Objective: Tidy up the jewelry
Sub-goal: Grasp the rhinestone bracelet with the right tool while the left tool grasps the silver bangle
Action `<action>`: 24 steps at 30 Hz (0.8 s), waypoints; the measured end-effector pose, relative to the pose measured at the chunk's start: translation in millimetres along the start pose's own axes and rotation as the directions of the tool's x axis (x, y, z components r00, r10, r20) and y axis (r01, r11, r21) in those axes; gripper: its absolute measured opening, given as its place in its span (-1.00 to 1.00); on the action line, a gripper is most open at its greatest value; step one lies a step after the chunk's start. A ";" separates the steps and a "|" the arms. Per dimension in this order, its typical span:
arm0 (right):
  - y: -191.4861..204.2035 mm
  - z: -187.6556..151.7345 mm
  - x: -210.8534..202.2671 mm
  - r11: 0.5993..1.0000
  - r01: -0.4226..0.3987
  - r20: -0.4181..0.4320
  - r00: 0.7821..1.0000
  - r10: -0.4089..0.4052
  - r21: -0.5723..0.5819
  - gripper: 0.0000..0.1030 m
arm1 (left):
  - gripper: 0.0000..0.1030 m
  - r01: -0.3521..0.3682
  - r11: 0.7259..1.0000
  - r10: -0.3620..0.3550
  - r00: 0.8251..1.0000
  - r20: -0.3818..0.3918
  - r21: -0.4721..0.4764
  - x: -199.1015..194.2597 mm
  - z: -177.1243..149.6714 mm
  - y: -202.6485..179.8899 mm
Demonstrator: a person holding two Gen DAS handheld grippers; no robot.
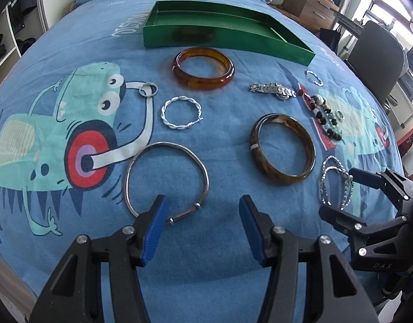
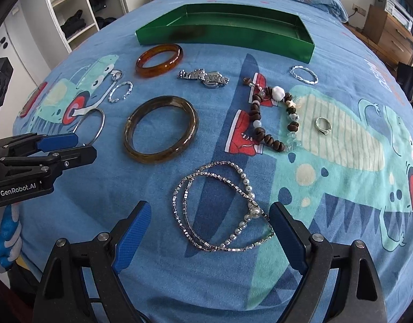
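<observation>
Jewelry lies spread on a blue cartoon bedspread in front of a green tray (image 1: 206, 37) (image 2: 219, 36). My left gripper (image 1: 202, 207) is open above a thin silver bangle (image 1: 168, 143), its left finger over the bangle's near arc, nothing pinched. My right gripper (image 2: 210, 210) is open, its fingers either side of a pearl-and-chain necklace (image 2: 244, 180) without touching it. Each gripper shows in the other's view: the right gripper (image 1: 338, 192) and the left gripper (image 2: 82, 144). An amber bangle (image 1: 203, 84) and a dark brown bangle (image 1: 281, 179) lie further up.
A silver watch (image 2: 206, 78), a brown bead bracelet (image 2: 260, 132), a small ring (image 2: 323, 126) and twisted silver hoops (image 1: 180, 127) (image 2: 303, 75) lie between me and the tray. A dark smudge shows on the tray's front wall. Shelves stand left, a chair and drawers right.
</observation>
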State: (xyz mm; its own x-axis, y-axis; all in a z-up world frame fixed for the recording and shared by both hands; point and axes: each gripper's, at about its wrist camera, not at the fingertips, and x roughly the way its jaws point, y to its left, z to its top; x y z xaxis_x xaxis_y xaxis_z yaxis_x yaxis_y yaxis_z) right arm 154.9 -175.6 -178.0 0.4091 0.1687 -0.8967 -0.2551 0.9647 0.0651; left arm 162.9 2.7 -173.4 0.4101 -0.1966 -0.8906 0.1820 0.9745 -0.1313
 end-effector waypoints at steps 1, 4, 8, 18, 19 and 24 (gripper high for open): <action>-0.5 -0.2 3.3 1.000 0.001 -0.009 1.000 -0.001 0.003 0.70 | 0.02 -0.005 1.000 0.005 1.000 -0.005 0.003 3.2 0.8 -0.4; -4.5 -0.1 7.8 0.999 0.025 -0.018 1.000 -0.024 0.023 0.37 | -0.08 -0.027 0.999 0.028 1.000 -0.004 0.024 7.9 3.5 -4.2; -16.6 0.3 6.3 0.996 0.024 -0.008 1.000 -0.024 0.084 -0.17 | -0.33 -0.037 0.998 0.037 0.999 0.007 0.053 10.4 6.5 -9.2; -32.9 -6.5 -5.1 0.988 -0.016 0.033 0.999 0.012 0.151 -0.79 | -0.93 0.002 1.000 -0.003 1.000 0.031 0.029 7.7 12.4 -3.9; -32.4 -7.2 -7.1 0.988 -0.016 0.042 0.999 0.010 0.151 -0.79 | -0.93 0.004 1.000 -0.005 0.999 0.040 0.023 4.7 11.4 -3.1; -31.4 -13.8 -27.0 0.989 -0.040 0.112 0.993 0.024 0.145 -0.80 | -0.93 0.038 0.999 -0.036 0.994 0.103 -0.022 -18.5 5.4 4.3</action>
State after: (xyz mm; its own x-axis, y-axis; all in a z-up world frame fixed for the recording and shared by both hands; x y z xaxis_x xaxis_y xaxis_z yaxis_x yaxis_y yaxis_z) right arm 139.7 -213.2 -162.0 0.4989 0.2131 -0.8400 -0.1413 0.9763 0.1637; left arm 160.9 10.0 -155.1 0.4929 -0.2415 -0.8359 0.1779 0.9684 -0.1749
